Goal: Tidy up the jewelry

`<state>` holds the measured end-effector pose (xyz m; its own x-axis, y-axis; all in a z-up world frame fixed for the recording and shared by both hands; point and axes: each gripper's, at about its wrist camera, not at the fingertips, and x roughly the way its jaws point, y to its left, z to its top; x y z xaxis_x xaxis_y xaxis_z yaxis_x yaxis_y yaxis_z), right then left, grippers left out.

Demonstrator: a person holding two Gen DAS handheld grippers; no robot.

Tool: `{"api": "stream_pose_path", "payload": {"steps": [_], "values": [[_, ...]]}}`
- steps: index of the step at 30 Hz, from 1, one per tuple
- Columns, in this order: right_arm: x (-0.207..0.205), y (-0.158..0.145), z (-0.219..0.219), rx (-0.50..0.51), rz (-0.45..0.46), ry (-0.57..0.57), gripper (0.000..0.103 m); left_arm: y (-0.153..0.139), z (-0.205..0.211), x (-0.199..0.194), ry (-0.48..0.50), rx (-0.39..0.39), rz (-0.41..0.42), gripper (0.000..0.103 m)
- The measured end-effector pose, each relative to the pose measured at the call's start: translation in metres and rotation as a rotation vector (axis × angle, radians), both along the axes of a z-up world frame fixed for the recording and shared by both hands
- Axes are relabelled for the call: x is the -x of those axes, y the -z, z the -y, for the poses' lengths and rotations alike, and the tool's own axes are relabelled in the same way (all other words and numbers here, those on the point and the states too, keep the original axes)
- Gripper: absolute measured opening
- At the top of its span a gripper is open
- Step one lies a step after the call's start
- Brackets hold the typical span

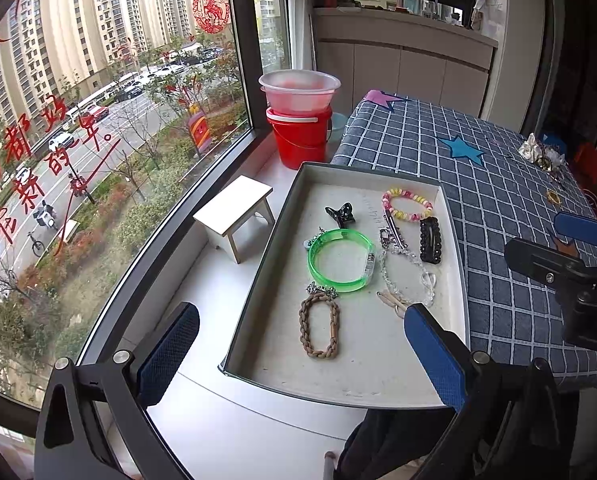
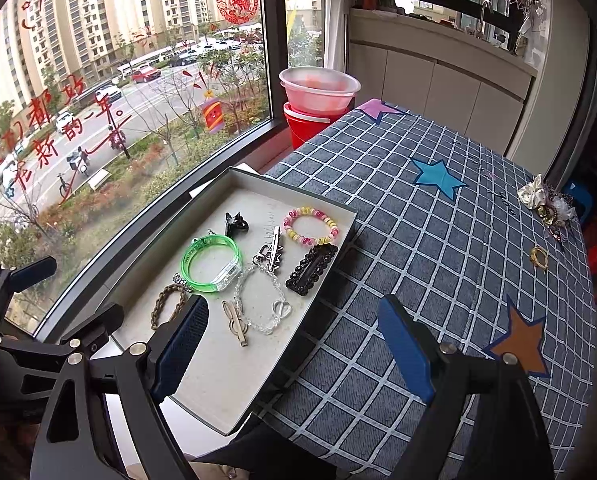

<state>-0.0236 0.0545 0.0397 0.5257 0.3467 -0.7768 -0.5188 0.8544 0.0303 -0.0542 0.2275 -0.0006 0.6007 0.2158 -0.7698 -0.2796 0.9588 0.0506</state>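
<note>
A shallow grey tray [image 1: 258, 300] [image 2: 330, 208] lies at the left edge of the checked tablecloth. In it are a green bangle [image 1: 340, 260] [image 2: 210, 260], a brown braided bracelet [image 1: 319, 328] [image 2: 168, 304], a pink-yellow bead bracelet [image 1: 407, 203] [image 2: 311, 227], a black beaded clip [image 1: 430, 240] [image 2: 311, 269], a black claw clip [image 1: 340, 214] [image 2: 235, 222], a clear crystal chain [image 1: 406, 272] [image 2: 260, 300] and metal clips. A gold ring [image 2: 539, 258] [image 1: 553, 197] and a pile of jewelry [image 2: 546, 204] [image 1: 542, 154] lie on the cloth at the far right. My left gripper [image 1: 298, 356] is open over the tray's near end. My right gripper [image 2: 294, 344] is open over the tray's right edge.
A red bucket with a clear basin on it [image 1: 300, 120] [image 2: 318, 100] stands behind the tray by the window. A small white stool [image 1: 234, 212] sits on the sill left of the tray. The tablecloth [image 2: 438, 264] carries coloured star patches.
</note>
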Motion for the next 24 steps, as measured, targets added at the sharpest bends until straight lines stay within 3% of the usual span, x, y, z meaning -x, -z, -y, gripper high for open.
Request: {"api": "stream_pose_path", "payload": {"steps": [24], "values": [[-0.0001, 0.0008, -0.001, -0.001, -0.003, -0.003, 0.088, 0.0013, -0.0003, -0.0003, -0.003, 0.0, -0.002, 0.103]]}}
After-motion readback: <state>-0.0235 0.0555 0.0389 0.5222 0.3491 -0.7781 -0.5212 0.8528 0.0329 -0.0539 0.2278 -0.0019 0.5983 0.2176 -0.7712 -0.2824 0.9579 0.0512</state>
